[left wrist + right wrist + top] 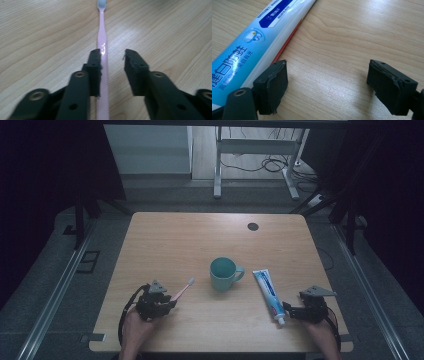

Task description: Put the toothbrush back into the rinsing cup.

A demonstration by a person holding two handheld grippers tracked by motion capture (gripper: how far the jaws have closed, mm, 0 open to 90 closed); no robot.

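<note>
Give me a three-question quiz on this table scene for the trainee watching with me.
1. True or false: the left gripper has its jaws clamped tight on the pink toothbrush.
2. What stands between the toothbrush and the toothpaste tube in the high view? A) a teal mug B) a glass bowl C) a soap bottle
3. Fill in: the right gripper has its jaws ____, with the tube lying outside them.

Key:
1. False: the jaws stand apart; the handle lies along one jaw and clear of the other.
2. A, the teal mug.
3. open.
</note>
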